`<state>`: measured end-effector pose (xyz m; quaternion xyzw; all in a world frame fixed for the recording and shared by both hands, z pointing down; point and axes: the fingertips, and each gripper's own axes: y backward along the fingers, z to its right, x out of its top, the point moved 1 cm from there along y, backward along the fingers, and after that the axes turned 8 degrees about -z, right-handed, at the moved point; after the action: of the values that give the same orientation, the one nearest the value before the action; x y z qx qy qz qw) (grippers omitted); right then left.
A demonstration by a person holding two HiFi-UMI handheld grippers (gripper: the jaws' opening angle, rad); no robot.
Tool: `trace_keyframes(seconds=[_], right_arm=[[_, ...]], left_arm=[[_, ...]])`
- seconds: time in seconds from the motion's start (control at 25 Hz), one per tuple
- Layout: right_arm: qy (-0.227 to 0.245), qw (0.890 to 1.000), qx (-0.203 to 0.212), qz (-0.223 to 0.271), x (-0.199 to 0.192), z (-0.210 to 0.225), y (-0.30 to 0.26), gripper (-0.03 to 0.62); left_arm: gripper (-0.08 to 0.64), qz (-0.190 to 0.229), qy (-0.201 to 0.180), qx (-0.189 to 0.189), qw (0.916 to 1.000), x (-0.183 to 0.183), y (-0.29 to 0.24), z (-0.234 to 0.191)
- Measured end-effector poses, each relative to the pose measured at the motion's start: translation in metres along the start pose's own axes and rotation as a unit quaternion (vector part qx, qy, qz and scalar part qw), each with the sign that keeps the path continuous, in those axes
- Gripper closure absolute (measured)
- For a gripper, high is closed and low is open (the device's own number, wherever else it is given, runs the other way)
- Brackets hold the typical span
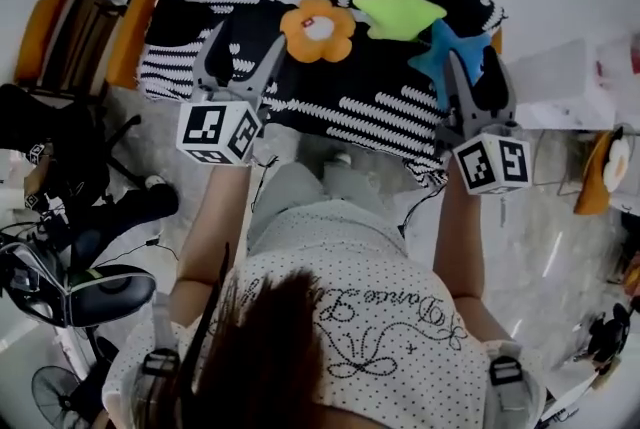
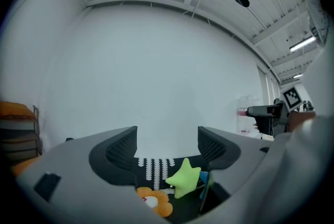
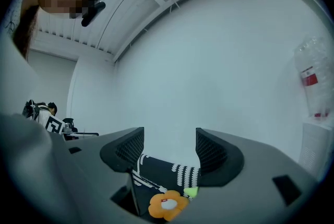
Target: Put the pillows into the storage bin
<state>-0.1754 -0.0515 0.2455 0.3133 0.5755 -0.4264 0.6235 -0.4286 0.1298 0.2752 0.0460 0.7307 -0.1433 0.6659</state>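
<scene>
Three pillows lie on a black-and-white striped sofa (image 1: 380, 112): an orange flower pillow (image 1: 318, 29), a green star pillow (image 1: 400, 9) and a blue star pillow (image 1: 452, 55). My left gripper (image 1: 245, 42) is held level in front of the sofa, just left of the flower, open and empty. My right gripper (image 1: 478, 67) hangs over the blue star, open with nothing between its fingers. The left gripper view looks past the left gripper (image 2: 167, 139) to the green star (image 2: 183, 178), the flower (image 2: 156, 202) and the blue star (image 2: 204, 181). Past the right gripper (image 3: 169, 142), the flower (image 3: 168, 205) shows low in the right gripper view.
A shelf with orange cushions (image 1: 60, 27) stands left of the sofa. An office chair (image 1: 100, 292) and a fan (image 1: 60, 392) are at the lower left. A white table (image 1: 570, 67) is to the right, with a plastic bottle (image 3: 313, 82) on it.
</scene>
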Motion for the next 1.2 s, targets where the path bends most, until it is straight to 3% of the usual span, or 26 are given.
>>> trace_keyframes(seconds=[0.36, 0.6, 0.88, 1.2], right_arm=[[-0.022, 0.999, 0.019, -0.029, -0.016, 0.03, -0.069, 0.293], [-0.022, 0.999, -0.007, -0.035, -0.022, 0.042, -0.119, 0.293], [-0.031, 0.998, -0.023, -0.055, -0.035, 0.029, -0.221, 0.293], [-0.056, 0.993, -0.024, -0.105, -0.093, 0.001, -0.332, 0.29]], left_arm=[[0.21, -0.029, 0.003, 0.014, 0.9995, -0.01, -0.063, -0.02], [0.21, -0.043, 0.001, -0.015, 0.9989, -0.019, -0.117, -0.052], [0.21, -0.071, 0.002, -0.049, 0.9963, -0.03, -0.194, -0.123], [0.207, -0.118, 0.023, -0.08, 0.9895, -0.08, -0.263, -0.196]])
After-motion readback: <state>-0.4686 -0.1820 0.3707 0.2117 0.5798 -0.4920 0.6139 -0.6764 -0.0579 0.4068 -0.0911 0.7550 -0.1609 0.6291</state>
